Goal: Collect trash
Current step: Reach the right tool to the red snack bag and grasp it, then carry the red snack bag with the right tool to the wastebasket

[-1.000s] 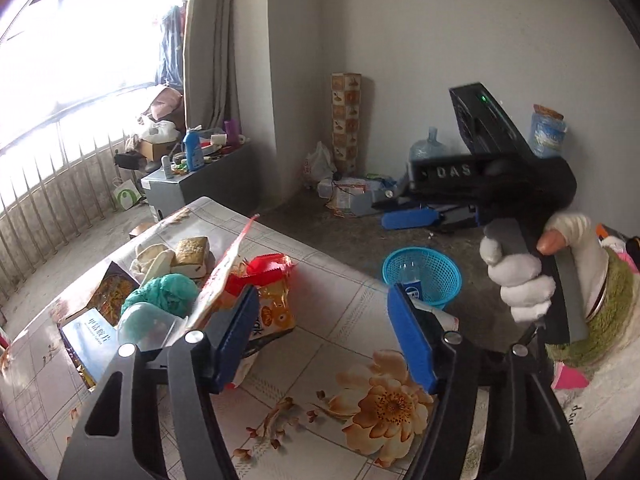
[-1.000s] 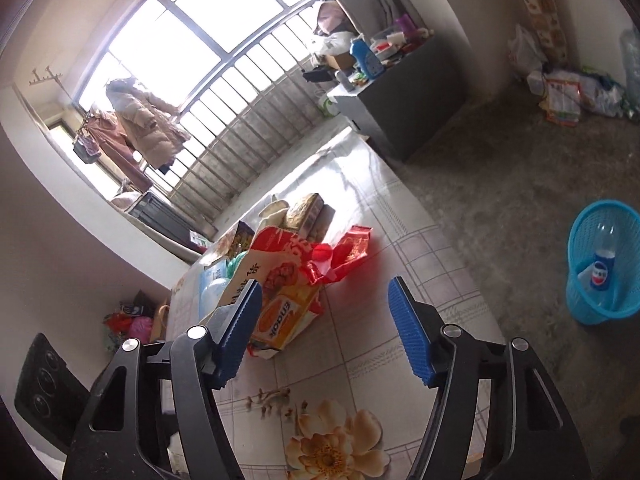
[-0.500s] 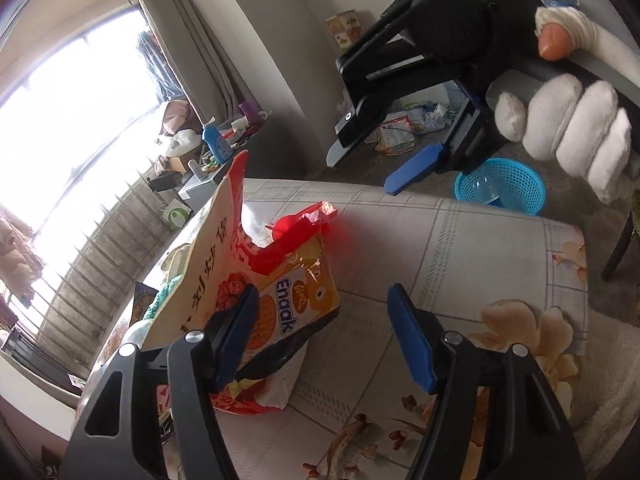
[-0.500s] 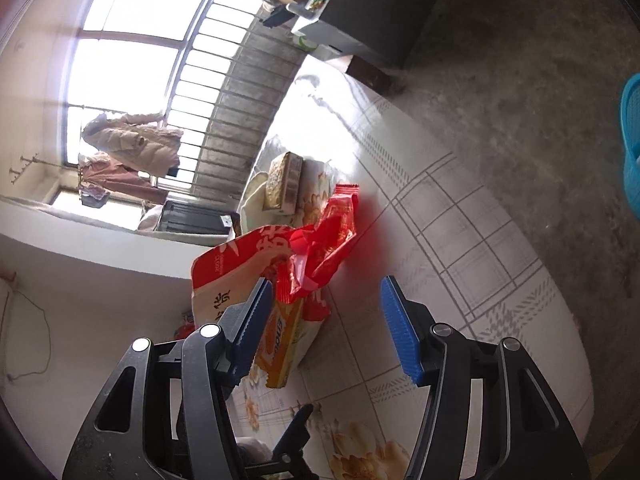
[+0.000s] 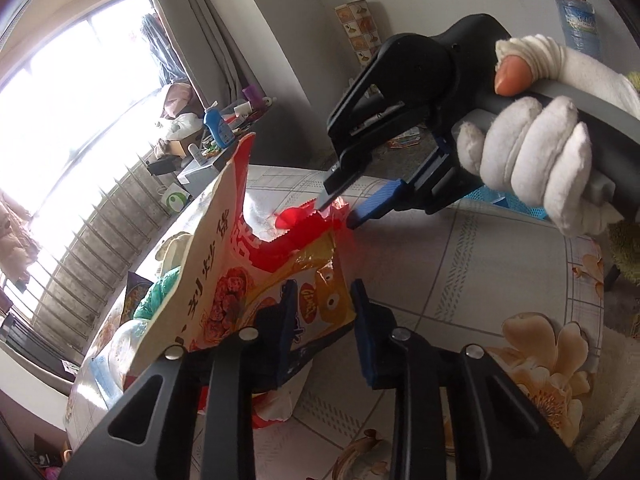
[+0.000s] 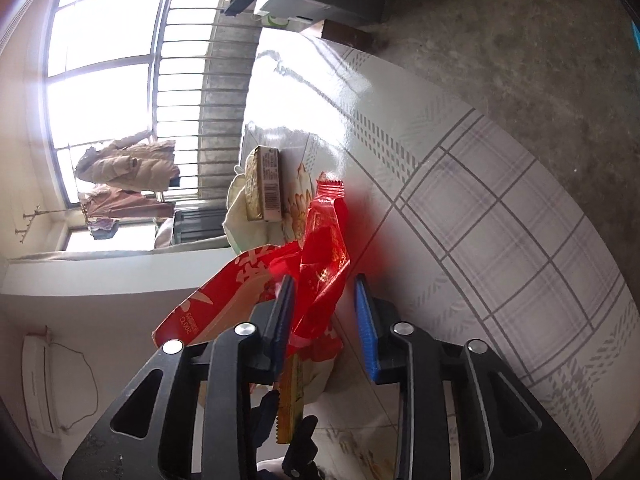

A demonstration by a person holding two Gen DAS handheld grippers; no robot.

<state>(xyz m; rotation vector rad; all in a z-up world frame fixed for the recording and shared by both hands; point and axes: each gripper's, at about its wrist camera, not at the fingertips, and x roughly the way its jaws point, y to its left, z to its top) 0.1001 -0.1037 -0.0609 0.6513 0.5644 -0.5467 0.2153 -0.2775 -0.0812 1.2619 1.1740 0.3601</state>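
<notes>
In the left wrist view, the left gripper [image 5: 320, 312] has its blue ribbed jaws closing, with the lower corner of a glossy yellow snack bag [image 5: 316, 280] between them; the far pad looks just clear of the foil, so a firm clamp cannot be told. Against that bag leans a tall, flat cream-and-red packet [image 5: 208, 272] printed with red characters, standing up on edge. Behind them, a crinkly red wrapper [image 5: 304, 220] pokes up, and the right gripper [image 5: 338, 210], held by a white-gloved hand [image 5: 532, 168], comes in from the right with its jaws closing on the wrapper's serrated top edge. The tabletop [image 5: 460, 264] wears a shiny plastic cloth with grey checks and printed flowers. Beyond its far edge a blue mesh basket [image 5: 520, 208] shows partly behind the hand; its contents are hidden. In the right wrist view, the right gripper [image 6: 326, 320] has the red wrapper [image 6: 324, 248] running between its blue pads, the foil lying against the left pad while the right pad stands slightly off. A small rectangular cardboard box [image 6: 262, 184] lies on crumpled pale paper further along the tabletop [image 6: 500, 216].
</notes>
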